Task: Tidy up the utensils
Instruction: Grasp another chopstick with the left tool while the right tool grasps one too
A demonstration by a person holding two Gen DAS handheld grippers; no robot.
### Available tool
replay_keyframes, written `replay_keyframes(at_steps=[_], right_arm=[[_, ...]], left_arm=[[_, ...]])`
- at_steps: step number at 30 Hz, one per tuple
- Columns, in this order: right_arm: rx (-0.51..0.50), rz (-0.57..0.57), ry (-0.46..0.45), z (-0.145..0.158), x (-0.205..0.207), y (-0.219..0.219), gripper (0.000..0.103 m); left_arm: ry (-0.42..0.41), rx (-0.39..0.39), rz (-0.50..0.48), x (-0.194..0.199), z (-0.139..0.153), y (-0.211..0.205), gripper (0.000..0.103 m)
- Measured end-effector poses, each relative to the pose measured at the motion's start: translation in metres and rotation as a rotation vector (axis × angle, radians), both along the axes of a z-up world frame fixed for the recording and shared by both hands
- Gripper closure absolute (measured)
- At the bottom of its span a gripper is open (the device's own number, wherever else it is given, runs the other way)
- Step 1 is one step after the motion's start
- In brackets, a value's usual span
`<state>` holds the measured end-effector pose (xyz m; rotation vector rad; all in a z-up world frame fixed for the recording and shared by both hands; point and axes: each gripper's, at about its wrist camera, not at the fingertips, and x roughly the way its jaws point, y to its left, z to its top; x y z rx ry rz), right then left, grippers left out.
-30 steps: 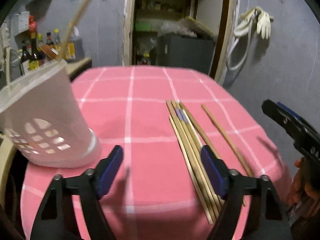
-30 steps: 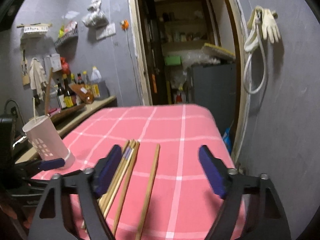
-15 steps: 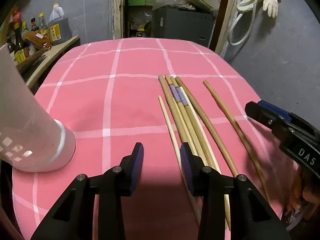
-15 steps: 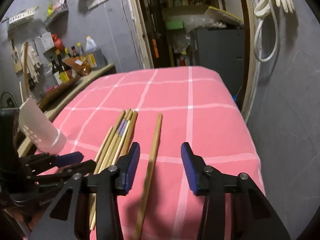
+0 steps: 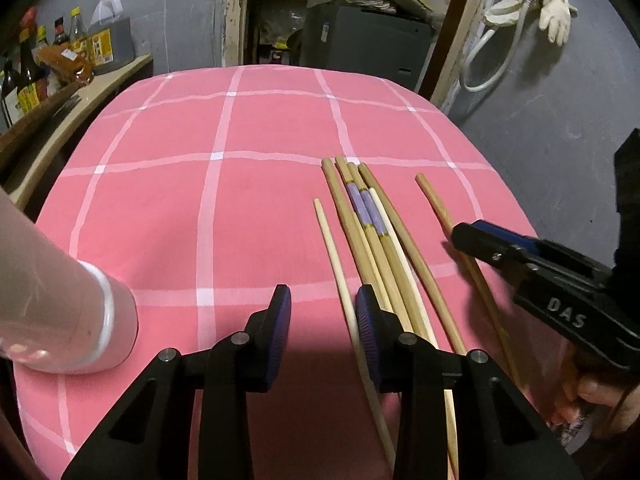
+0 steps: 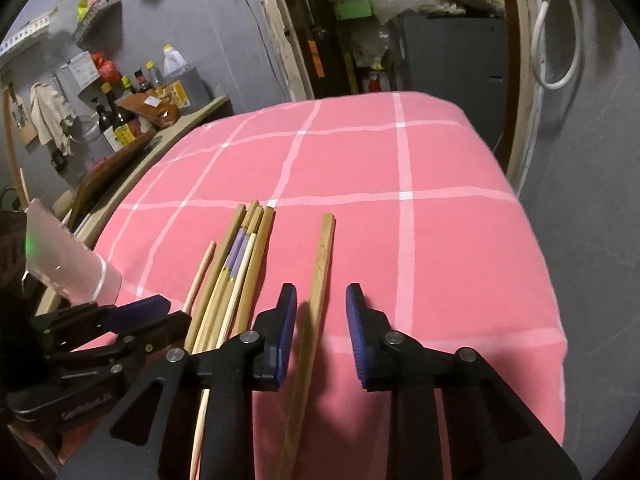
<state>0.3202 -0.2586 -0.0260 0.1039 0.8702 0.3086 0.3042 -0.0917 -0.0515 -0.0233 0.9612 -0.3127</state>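
Right now my right gripper (image 6: 321,332) hangs low with its blue pads partly spread, straddling a lone wooden chopstick (image 6: 320,276) but not yet pinching it. My left gripper (image 5: 323,332) is likewise narrowly apart and holds nothing, its right pad just beside a thin pale stick (image 5: 336,264). Beyond lies a bundle of chopsticks (image 5: 372,232) (two carry purple bands) flat on the pink checked tablecloth (image 5: 248,200). To my far left stands the white holder (image 5: 60,304), its mouth out of view. I judge most of the sorting remains.
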Motion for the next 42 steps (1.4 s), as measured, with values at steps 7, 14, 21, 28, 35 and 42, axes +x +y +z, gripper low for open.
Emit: replay_keyframes(at_steps=[7, 14, 21, 28, 35, 42], right_arm=[[-0.008, 0.024, 0.08, -0.005, 0.017, 0.004, 0.081], [-0.062, 0.003, 0.081, -0.005, 0.017, 0.006, 0.095], [0.151, -0.057, 0.084, -0.006, 0.005, -0.023, 0.098], [0.271, -0.036, -0.071, 0.019, -0.035, -0.028, 0.098], [0.315, 0.006, -0.368, 0.062, -0.082, -0.009, 0.098], [0.342, 0.045, -0.59, 0.093, -0.105, 0.019, 0.098]], left_arm=[[0.02, 0.02, 0.026, 0.008, 0.001, -0.008, 0.077], [0.048, 0.012, 0.018, 0.009, 0.001, -0.015, 0.098], [0.044, -0.05, 0.029, 0.001, 0.004, -0.005, 0.1], [-0.082, -0.134, 0.006, -0.025, 0.028, 0.005, 0.1], [-0.326, -0.187, 0.019, -0.063, 0.068, 0.014, 0.1], [-0.498, -0.251, 0.069, -0.09, 0.099, 0.031, 0.1]])
